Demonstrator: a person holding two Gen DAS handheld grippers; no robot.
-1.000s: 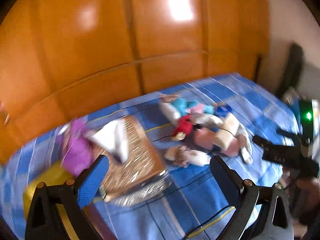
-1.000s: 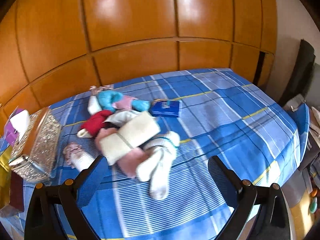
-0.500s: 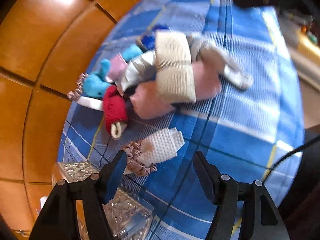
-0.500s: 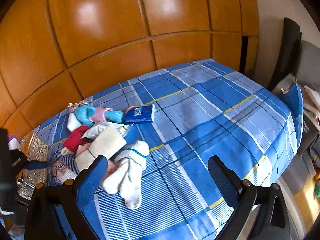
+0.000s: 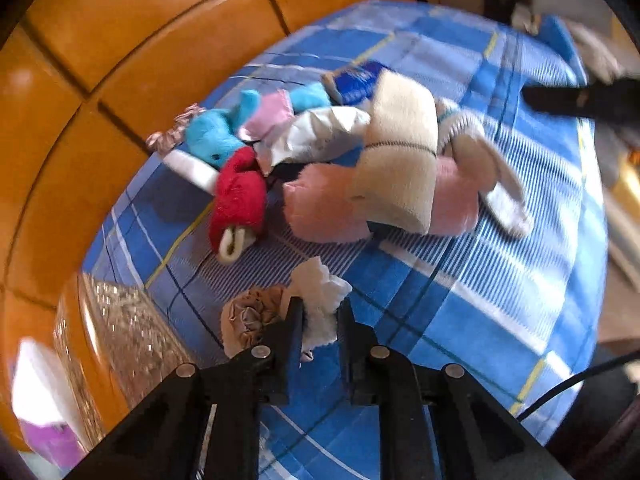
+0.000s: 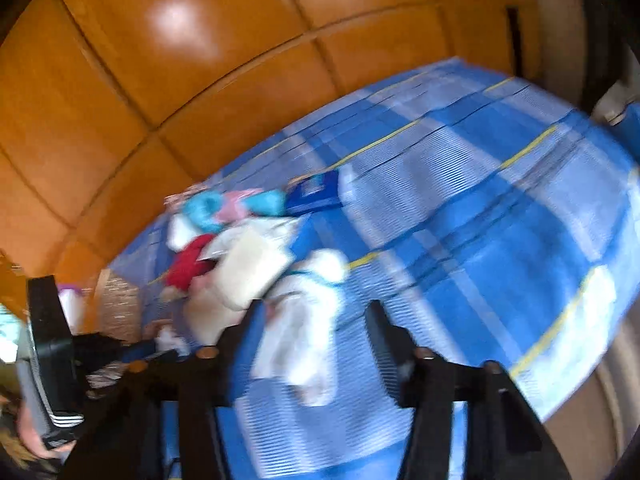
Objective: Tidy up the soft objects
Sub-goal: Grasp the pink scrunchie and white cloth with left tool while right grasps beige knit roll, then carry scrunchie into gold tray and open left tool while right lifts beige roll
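My left gripper (image 5: 320, 316) points down at the blue plaid bed (image 5: 480, 300); its jaws are closing and pinch a bunched white waffle cloth (image 5: 320, 284). A beige scrunchie (image 5: 248, 316) lies against that cloth. Beyond it is a pile: red sock (image 5: 238, 196), blue plush (image 5: 216, 136), pink cloth (image 5: 324, 208), beige roll (image 5: 396, 160), white socks (image 5: 492, 168). In the blurred right wrist view my right gripper (image 6: 314, 324) is closing with the white socks (image 6: 304, 320) lying between its fingers, which do not press on them.
A glittery box (image 5: 120, 320) stands left of the left gripper, near the orange wooden panels (image 5: 120, 40). A blue packet (image 5: 356, 80) lies behind the pile. The bed's right half (image 6: 500, 220) is bare plaid sheet. The other gripper's black body (image 6: 52, 360) shows at the left edge.
My left gripper dropped onto the white cloth and its jaws narrowed around it, bunching it. The right jaws narrowed from wide, and that view swung over the white socks.
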